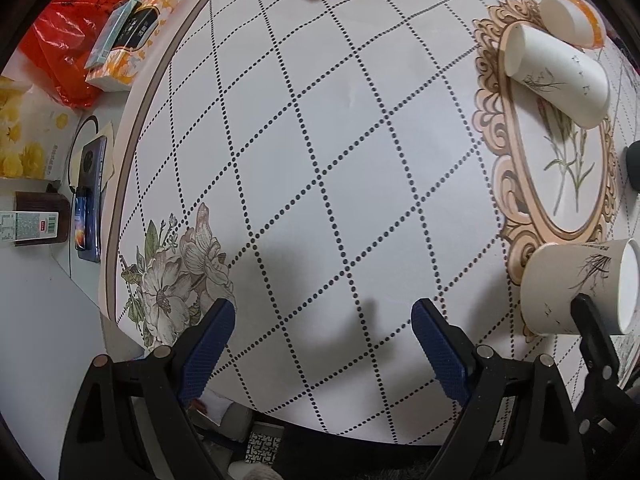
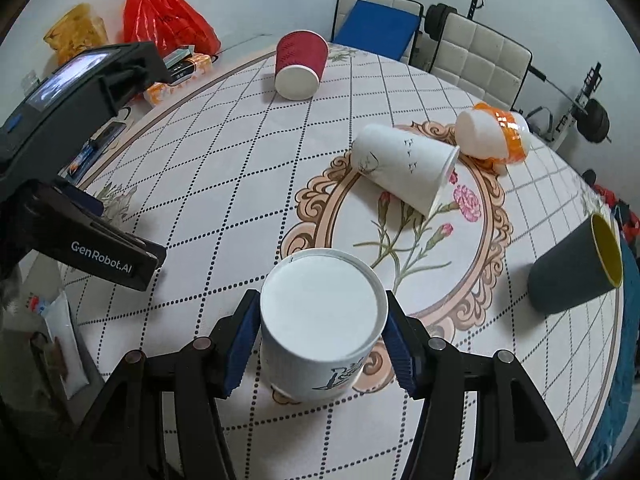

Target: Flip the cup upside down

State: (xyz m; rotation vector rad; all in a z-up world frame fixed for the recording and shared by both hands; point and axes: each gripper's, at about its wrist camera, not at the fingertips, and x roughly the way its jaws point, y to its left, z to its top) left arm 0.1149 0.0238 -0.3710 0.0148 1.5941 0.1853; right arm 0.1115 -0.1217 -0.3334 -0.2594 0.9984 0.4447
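One paper cup (image 2: pixel 320 320) sits gripped in the right tongs (image 2: pixel 320 344), base up, axis near vertical; left tongs (image 1: pixel 324 344) hang wide, empty, beside it.

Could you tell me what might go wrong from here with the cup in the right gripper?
The white cup, base up, is pinched near its end by the right gripper, so the paper wall could crush or slip. Set down carelessly, it might bump the lying white cup nearby.
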